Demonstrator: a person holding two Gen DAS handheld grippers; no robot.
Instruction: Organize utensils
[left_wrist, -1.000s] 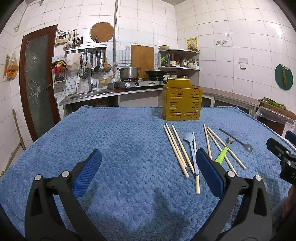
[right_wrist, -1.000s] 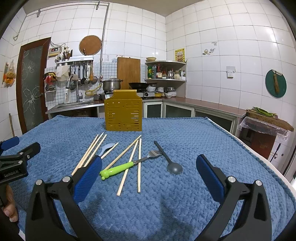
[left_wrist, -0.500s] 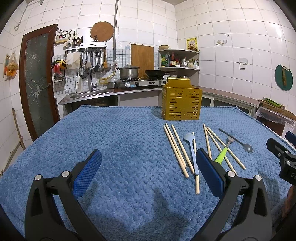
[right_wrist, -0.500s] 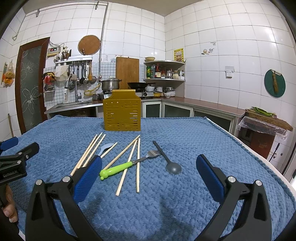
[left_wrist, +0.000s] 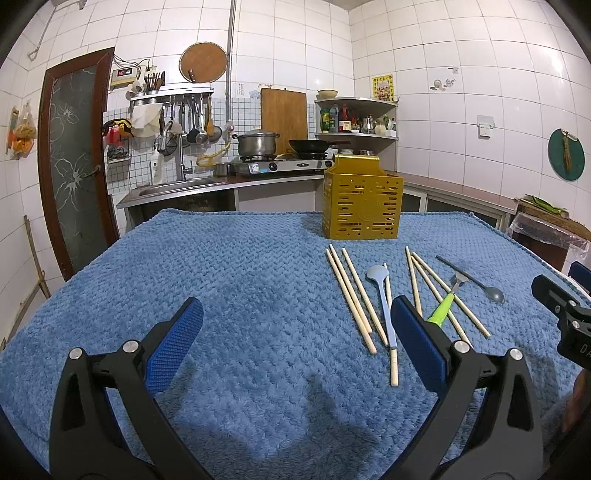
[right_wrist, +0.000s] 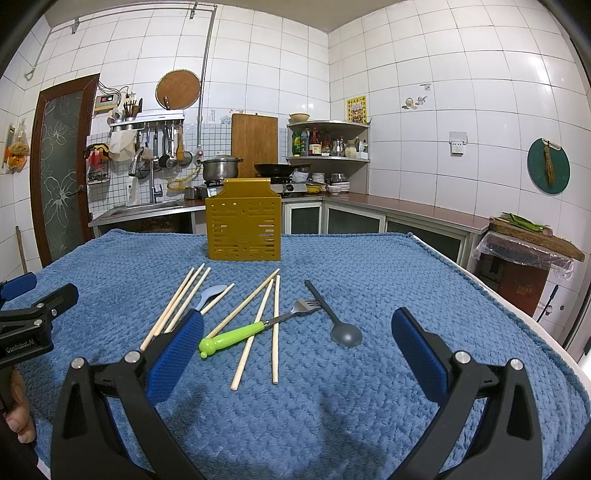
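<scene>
A yellow slotted utensil holder (left_wrist: 361, 201) (right_wrist: 243, 221) stands upright at the far side of the blue towel. In front of it lie several wooden chopsticks (left_wrist: 349, 295) (right_wrist: 255, 328), a light blue spoon (left_wrist: 382, 295) (right_wrist: 210, 293), a fork with a green handle (right_wrist: 236, 336) (left_wrist: 441, 310) and a dark grey spoon (right_wrist: 341, 328) (left_wrist: 480, 286). My left gripper (left_wrist: 295, 347) hovers open over bare towel, left of the utensils. My right gripper (right_wrist: 295, 350) is open just in front of the fork and chopsticks, holding nothing.
The blue towel (left_wrist: 221, 280) covers the whole table; its right edge (right_wrist: 517, 317) drops off near a brown box. A kitchen counter with sink, stove and pots runs behind. The other gripper shows at the frame edge in each view (left_wrist: 565, 317) (right_wrist: 29, 321).
The right wrist view has crept slightly closer to the utensils. The left gripper has hardly moved. Both stay open.
</scene>
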